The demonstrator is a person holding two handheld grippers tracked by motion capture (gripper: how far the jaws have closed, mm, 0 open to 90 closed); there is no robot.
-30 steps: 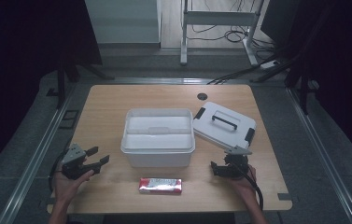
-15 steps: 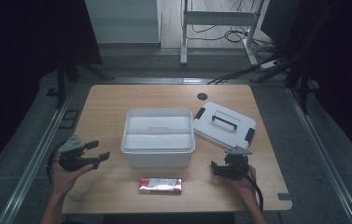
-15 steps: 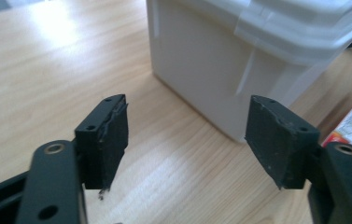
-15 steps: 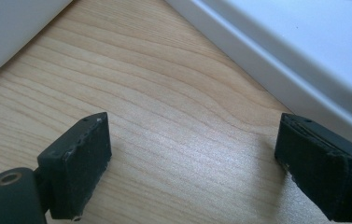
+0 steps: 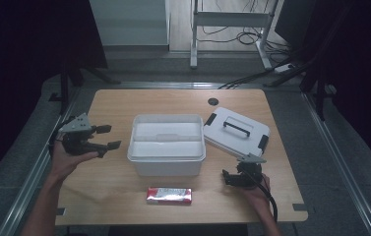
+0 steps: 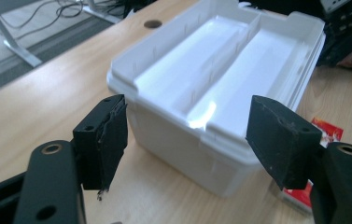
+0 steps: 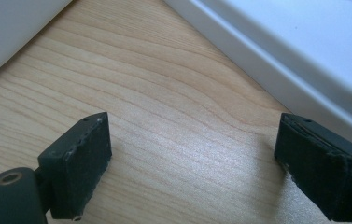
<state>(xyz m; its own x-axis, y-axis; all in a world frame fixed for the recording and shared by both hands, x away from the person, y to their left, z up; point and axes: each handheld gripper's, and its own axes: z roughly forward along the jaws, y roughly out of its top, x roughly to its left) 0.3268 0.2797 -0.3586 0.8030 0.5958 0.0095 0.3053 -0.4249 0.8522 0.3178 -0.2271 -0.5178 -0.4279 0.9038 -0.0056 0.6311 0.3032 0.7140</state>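
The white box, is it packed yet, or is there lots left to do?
Done: the lid is off and lies right of the white box. In hand: nothing. The left hand-held gripper hangs open above the table's left edge, its jaws just opened, with nothing between them; the right hand-held gripper rests open on the table. Left: the box looks empty, and the red packet probably goes in.

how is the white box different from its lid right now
The white box stands open and square to the table edge, showing a divider inside; the lid lies turned at an angle on the table, to the right of the box. The lid is flat and has a dark handle and dark clips; the box is deeper and plain white all over. The box sits mid-table; the lid lies nearer the right gripper. Both are white plastic and untouched by the grippers.
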